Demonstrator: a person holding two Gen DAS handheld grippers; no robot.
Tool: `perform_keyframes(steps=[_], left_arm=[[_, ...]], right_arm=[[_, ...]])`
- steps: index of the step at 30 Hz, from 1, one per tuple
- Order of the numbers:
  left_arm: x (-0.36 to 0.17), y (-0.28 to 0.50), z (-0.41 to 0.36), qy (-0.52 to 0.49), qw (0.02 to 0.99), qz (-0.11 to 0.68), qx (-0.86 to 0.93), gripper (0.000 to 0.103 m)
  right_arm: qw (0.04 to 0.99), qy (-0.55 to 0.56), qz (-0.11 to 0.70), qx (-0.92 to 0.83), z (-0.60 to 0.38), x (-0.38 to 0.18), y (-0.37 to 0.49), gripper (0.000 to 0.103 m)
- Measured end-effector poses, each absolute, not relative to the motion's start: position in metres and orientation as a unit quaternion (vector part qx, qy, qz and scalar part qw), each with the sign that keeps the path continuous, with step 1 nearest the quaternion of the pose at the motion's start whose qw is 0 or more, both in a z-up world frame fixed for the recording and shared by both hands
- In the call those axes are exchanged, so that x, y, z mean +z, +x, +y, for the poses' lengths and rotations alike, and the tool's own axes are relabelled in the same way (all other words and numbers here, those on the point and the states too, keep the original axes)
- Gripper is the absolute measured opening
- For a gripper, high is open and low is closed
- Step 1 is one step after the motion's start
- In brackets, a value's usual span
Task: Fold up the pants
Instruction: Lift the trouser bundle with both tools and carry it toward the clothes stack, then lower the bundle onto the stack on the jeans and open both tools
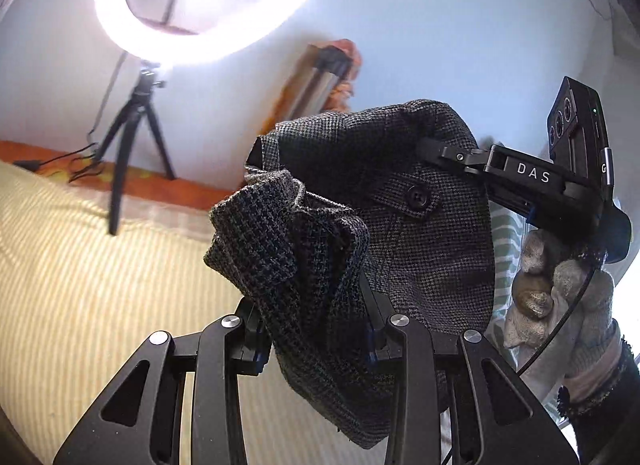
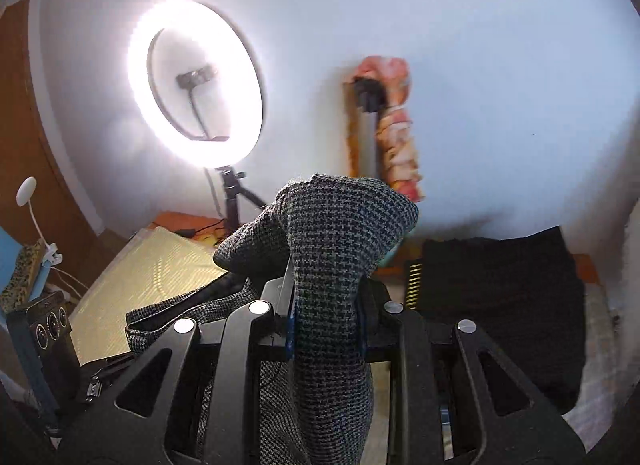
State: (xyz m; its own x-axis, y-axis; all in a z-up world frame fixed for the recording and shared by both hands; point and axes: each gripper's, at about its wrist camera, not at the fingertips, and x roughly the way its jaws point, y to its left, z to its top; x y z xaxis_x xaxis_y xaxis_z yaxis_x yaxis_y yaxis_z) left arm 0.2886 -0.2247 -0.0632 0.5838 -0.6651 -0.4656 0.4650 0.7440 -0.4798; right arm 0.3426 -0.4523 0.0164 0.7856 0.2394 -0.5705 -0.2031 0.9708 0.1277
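Note:
The grey houndstooth pants hang in the air, lifted off the bed. My left gripper is shut on a bunched fold of the pants. A buttoned tab shows on the cloth beyond it. My right gripper comes in from the right in a gloved hand and pinches the far edge of the same cloth. In the right wrist view my right gripper is shut on the pants, which drape over its fingers and hang below.
A lit ring light on a black tripod stands at the bed's far edge; it also shows in the right wrist view. A yellow striped bedspread lies below. A dark garment lies to the right. The left gripper's body shows at lower left.

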Motion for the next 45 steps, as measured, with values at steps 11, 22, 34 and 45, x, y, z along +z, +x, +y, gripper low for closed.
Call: perform_keyframes(steps=[11,22,34,45], left_arm=[[-0.037,0.305,-0.332,-0.132,0.878,0.284,-0.363,0.033],[-0.06,0.333,-0.397,-0.138,0.876,0.292,-0.359,0.033],[-0.115,0.354,-0.428,-0.158,0.849,0.373,-0.34,0.033],[-0.114,0.349,-0.387,-0.172,0.84,0.409,-0.311,0.051]], right_arm=[[0.957,-0.004,0.285,0.061,-0.543,0.043,0.367,0.023],[0.951,-0.027,0.304,0.053,-0.606,0.021,0.418,0.023],[0.923,0.022,0.382,0.036,-0.669,-0.063,0.475,0.025],[0.904,0.007,0.422,-0.069,-0.692,-0.097,0.486,0.077]])
